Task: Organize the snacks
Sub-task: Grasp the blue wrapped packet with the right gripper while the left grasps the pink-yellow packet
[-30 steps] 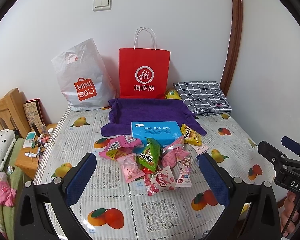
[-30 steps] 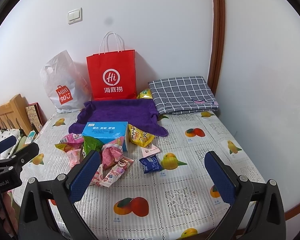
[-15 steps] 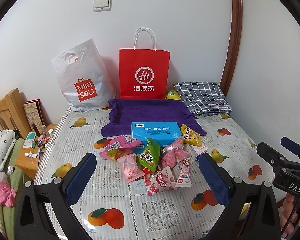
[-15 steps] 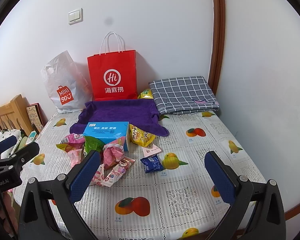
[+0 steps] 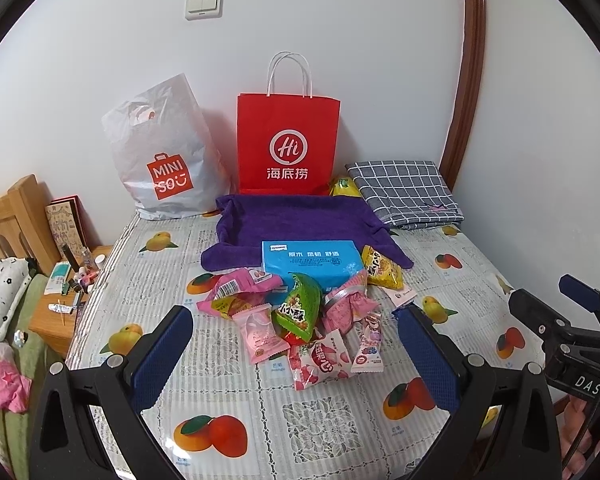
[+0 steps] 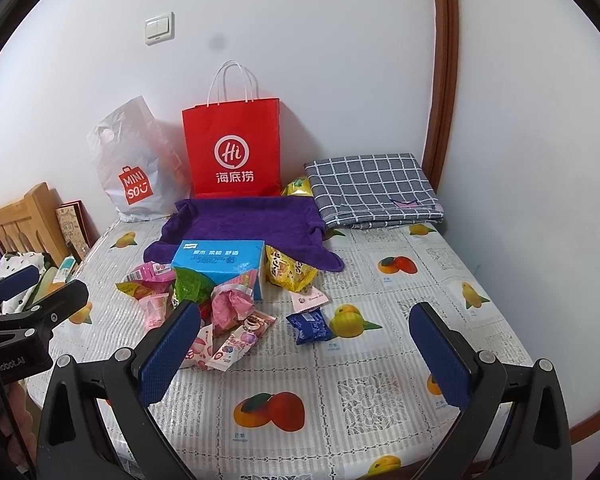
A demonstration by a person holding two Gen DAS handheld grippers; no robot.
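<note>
Left wrist view: left gripper point(image 5: 294, 354) is spread wide, empty, hovering above the table point(image 5: 332, 420) on the near side of the snack pile point(image 5: 300, 312). Right gripper point(image 6: 304, 354) same: spread wide, nothing between the fingers, also short of the pile.

Step, my read: pre-grasp, nothing sorted yet. No snack is held; all lie loose on the table.

Layout, relative to the blue box point(image 5: 310, 260):
- pile sits against the box's near side: green packet point(image 5: 298, 312) in the middle, pink packets point(image 5: 260, 330) to its left and right, overlapping
- yellow packet point(image 5: 380, 270) touches the box's right end
- small dark blue packet point(image 6: 310, 325) lies alone, near-right of the box, apart from the pile
- purple towel point(image 5: 296, 222) just behind the box; red bag point(image 5: 287, 144) and white bag point(image 5: 164, 156) stand behind that, at the wall

Tool vs target: pile is ahead of the left gripper and roughly centred between its fingers, not yet inside them. From the right wrist, the dark blue packet is ahead, between the fingers' lines; pile is off toward its left finger.

Next move, as a guess: pick one packet, descend, close on its edge. The lone dark blue one is the easy grab for the right gripper. Pile packets overlap, so a pinch there may drag neighbours. Destination is not evident; towel or a bag are candidates.
</note>
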